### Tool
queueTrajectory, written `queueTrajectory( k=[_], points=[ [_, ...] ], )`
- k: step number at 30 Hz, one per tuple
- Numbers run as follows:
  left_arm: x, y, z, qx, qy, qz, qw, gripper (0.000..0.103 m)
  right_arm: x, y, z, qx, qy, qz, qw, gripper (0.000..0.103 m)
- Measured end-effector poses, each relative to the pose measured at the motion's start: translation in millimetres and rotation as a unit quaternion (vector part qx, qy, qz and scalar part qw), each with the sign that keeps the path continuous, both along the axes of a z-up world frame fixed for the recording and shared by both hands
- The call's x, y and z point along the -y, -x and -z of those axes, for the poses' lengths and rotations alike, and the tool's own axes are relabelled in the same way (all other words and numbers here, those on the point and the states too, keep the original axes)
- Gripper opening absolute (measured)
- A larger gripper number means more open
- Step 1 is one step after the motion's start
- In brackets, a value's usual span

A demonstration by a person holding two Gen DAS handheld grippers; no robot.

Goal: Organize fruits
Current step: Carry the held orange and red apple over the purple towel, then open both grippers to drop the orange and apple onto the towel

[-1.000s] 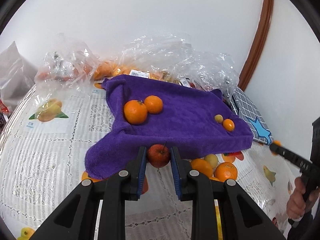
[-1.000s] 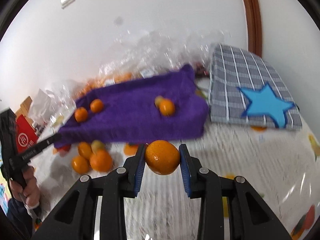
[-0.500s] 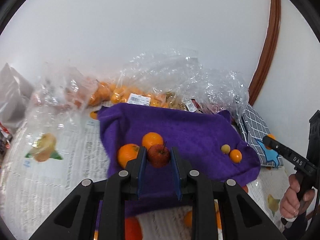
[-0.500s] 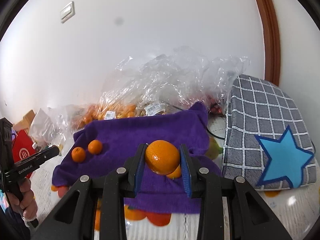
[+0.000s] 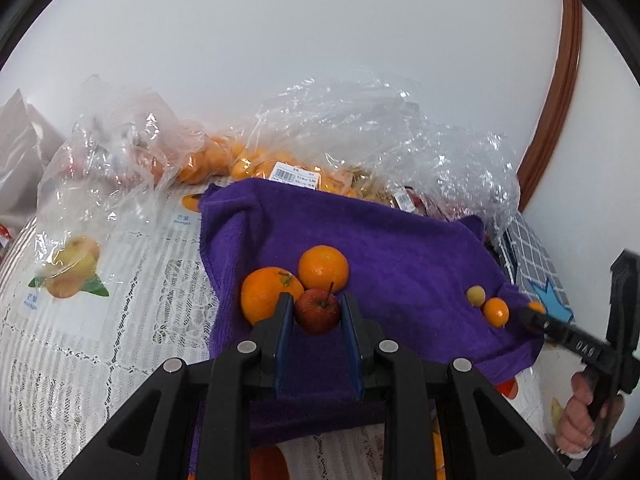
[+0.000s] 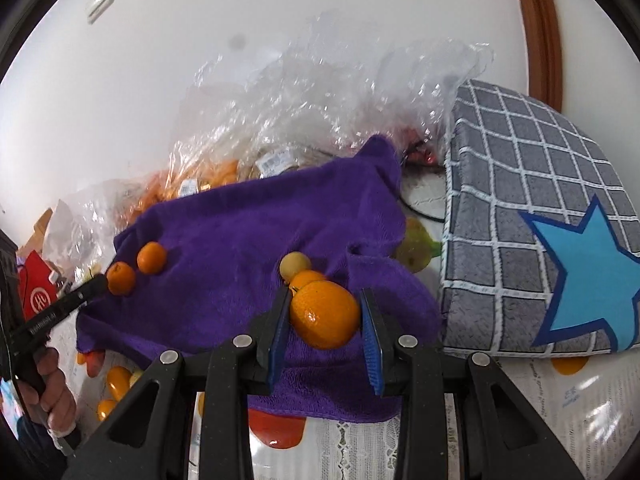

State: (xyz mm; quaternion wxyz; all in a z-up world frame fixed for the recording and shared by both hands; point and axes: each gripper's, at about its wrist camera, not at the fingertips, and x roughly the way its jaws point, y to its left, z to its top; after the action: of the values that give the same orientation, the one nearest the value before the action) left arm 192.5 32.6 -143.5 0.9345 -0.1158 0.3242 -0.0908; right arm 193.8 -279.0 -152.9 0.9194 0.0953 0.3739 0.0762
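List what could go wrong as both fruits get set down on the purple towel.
1. The red apple in the left gripper sits right against two oranges; releasing it may nudge them into rolling.
2. The orange between the right gripper fingers hangs near the rumpled front edge of the purple towel; it might roll off onto the table.

A plain white wall (image 5: 320, 60) rises beyond the fingers, brown wooden trim (image 5: 560, 92) at right, a light switch (image 6: 99, 2) upper left.
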Motion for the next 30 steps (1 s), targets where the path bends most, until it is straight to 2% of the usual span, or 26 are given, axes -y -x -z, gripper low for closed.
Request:
queueTrajectory(
  k=[16, 21, 25, 30],
  points=[
    [2, -5, 10, -0.031, -0.007, -0.005, 0.9995, 0.023, -19, -3, 15, -0.015, 0.045, -0.02, 0.999, 0.033],
    [2, -2, 8, -0.029, -0.01, -0.004, 0.9995, 0.023, -18, -3, 15, -0.014, 0.045, -0.021, 0.999, 0.033],
    [3, 0, 8, -0.031, -0.009, -0.005, 0.9995, 0.023, -18, 1, 12, -0.003, 0.044, -0.02, 0.999, 0.034],
    [0, -3, 11, -0.041, -0.007, -0.013, 0.9991, 0.023, -18, 16, -2, 0.024, 0.04, -0.005, 0.999, 0.041]
  ],
)
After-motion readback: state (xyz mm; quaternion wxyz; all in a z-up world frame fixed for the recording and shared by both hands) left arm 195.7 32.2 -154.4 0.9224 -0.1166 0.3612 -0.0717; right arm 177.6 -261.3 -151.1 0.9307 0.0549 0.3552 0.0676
